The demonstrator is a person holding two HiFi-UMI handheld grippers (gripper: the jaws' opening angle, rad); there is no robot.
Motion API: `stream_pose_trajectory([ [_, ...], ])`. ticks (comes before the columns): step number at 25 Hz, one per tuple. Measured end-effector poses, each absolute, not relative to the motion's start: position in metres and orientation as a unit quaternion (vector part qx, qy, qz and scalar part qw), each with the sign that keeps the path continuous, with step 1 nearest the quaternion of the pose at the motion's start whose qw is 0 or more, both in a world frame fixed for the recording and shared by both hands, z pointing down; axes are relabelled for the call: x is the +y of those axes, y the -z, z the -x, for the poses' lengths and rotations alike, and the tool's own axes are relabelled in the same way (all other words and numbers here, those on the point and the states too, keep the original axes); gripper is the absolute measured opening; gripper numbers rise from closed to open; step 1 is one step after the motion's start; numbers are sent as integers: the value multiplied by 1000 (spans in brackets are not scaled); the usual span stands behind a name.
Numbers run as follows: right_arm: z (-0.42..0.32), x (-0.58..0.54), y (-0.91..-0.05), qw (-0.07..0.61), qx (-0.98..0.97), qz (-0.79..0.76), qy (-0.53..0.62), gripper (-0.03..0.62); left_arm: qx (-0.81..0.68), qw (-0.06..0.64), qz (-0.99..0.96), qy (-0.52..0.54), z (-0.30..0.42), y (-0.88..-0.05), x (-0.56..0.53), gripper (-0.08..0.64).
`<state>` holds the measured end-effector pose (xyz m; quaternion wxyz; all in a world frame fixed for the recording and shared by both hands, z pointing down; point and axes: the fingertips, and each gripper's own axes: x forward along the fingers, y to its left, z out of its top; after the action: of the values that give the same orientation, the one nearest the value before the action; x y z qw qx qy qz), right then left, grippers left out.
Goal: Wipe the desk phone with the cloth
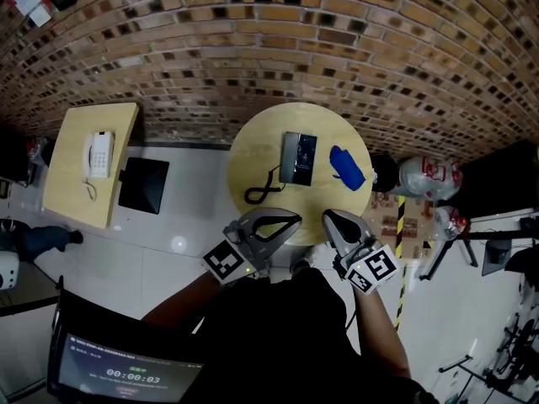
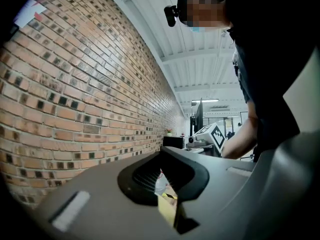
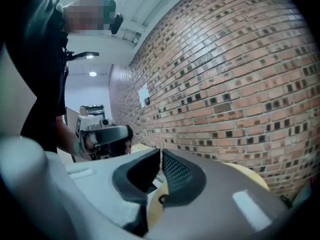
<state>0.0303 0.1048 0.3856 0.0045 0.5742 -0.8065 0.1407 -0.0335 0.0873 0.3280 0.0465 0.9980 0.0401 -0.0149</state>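
Left gripper (image 1: pixel 291 220) and right gripper (image 1: pixel 330 217), both grey plastic, hung with jaws pressed together on nothing (over the round wooden table's (image 1: pixel 253 154) near rim). On it, the dark rectangular desk phone (image 1: pixel 298 158) lay just beside the crumpled blue cloth (image 1: pixel 347 167).

The cloth (image 1: pixel 346 167) is blue, the desk phone (image 1: pixel 298 158) is dark grey, and the counter (image 1: pixel 253 154) is pale yellow wood.

Cut off and too small to tell
The screen (image 1: pixel 126 369) at lower left runs off the bottom edge; the desk phone (image 1: pixel 298 157) has keys too small to tell.
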Motion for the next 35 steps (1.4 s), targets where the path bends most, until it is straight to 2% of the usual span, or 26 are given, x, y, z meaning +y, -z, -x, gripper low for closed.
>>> stream_pose_trajectory([
  [7,-109,78,-442,56,-783,-596,-170,9,24,59,-998,-5,-4,-344,70,2],
  [12,-174,56,-506,123,-758,-609,-197,23,11,58,-998,-11,-41,-352,62,2],
  [15,-207,44,-559,179,-743,-599,-236,110,3,63,-998,-25,-61,-359,59,2],
  [19,-243,25,-617,233,-722,-592,-271,196,12,27,-999,-37,-86,-370,62,2],
  [25,-273,3,-687,264,-702,-574,-327,245,4,35,-998,-48,-101,-387,53,2],
  [35,-280,-21,-734,284,-674,-571,-373,249,-32,59,-995,-75,-92,-407,40,2],
])
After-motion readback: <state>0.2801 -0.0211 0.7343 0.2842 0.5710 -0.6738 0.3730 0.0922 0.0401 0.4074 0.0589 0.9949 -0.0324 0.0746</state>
